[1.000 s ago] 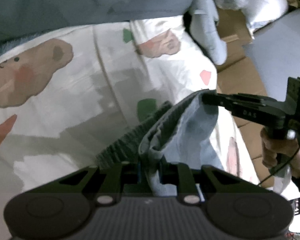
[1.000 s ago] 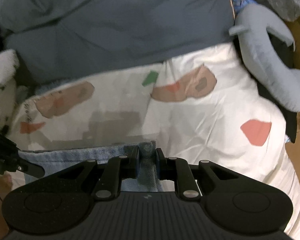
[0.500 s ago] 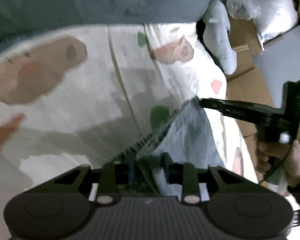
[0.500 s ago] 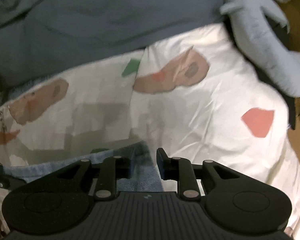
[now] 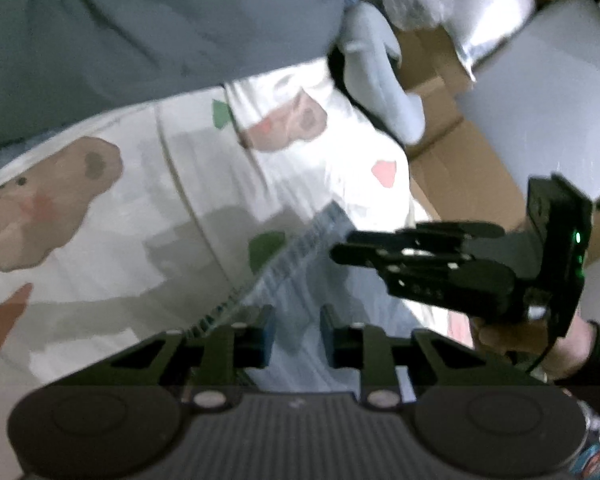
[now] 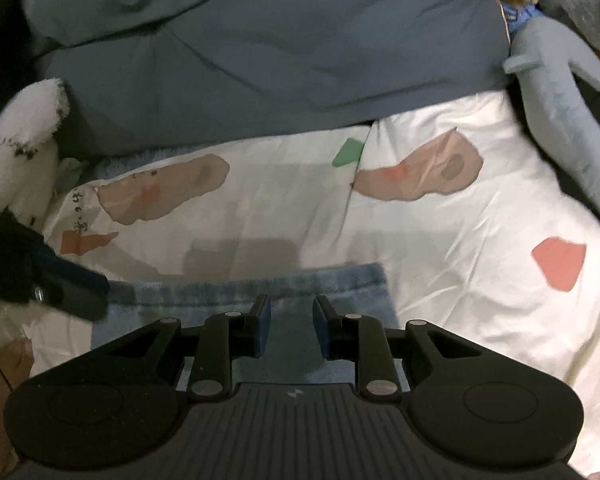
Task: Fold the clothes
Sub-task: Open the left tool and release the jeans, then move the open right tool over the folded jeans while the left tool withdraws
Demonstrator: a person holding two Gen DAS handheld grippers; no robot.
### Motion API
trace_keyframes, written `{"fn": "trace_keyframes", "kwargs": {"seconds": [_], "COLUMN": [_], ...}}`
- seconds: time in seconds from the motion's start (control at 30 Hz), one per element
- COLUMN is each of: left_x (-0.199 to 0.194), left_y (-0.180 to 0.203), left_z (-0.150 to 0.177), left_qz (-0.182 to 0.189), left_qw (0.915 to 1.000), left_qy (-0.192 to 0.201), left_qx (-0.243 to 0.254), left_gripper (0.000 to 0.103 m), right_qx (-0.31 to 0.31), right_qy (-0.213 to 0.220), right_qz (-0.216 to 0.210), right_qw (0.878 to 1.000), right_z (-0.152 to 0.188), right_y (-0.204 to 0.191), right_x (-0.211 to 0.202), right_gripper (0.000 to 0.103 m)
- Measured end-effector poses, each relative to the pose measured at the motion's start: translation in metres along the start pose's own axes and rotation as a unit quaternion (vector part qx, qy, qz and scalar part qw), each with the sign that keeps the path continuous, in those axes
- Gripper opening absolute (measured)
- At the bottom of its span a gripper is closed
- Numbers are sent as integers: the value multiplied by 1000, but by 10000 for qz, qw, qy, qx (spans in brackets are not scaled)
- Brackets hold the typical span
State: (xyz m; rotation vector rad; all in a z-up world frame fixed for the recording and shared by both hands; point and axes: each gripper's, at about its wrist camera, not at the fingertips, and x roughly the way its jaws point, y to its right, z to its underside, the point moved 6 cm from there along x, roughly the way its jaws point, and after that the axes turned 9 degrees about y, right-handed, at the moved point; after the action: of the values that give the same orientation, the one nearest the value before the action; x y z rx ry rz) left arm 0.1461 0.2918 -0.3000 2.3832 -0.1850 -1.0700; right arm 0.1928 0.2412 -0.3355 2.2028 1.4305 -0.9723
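Both my fingers are spread apart, nothing between them. Left gripper (image 5: 294,334) hovers low over the denim garment (image 5: 312,280), blue pads either side of a gap with only flat cloth showing under it. Right gripper (image 6: 288,326) same: gap wide, denim (image 6: 260,292) below, no fabric pinched.

The denim lies flat on the bed, on the white printed duvet (image 6: 440,208), near edge of the bed. Its far hem runs straight across in the right view, corner squared off at the right end. In the left view my right gripper (image 5: 340,248) has its tips at or just over that corner; contact not clear, frame is blurred. My hand (image 5: 556,344) shows behind it.

Progress: the piece reads as laid out smooth with one neat edge, so at least one fold may be in it, but I can't see layers or the near half, hidden by the gripper bodies. This fits either a piece spread flat for folding or one just laid down after a fold. Can't settle which.

Other clothes: none clearly visible. The grey blanket (image 6: 280,40) and plush toys (image 6: 560,92) sit at the far side, well apart from the denim.
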Motion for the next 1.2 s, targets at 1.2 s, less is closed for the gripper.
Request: {"fn": "trace_keyframes", "kwargs": {"seconds": [1.2], "left_x": [38], "left_y": [-2], "left_z": [52], "left_qz": [-116], "left_qw": [9890], "left_qy": [-255], "left_qx": [1456], "left_gripper": [3], "right_qx": [-168], "right_qy": [-67], "right_qz": [239], "right_qw": [9996], "right_z": [48], "right_y": [6], "right_x": [9], "right_gripper": [30]}}
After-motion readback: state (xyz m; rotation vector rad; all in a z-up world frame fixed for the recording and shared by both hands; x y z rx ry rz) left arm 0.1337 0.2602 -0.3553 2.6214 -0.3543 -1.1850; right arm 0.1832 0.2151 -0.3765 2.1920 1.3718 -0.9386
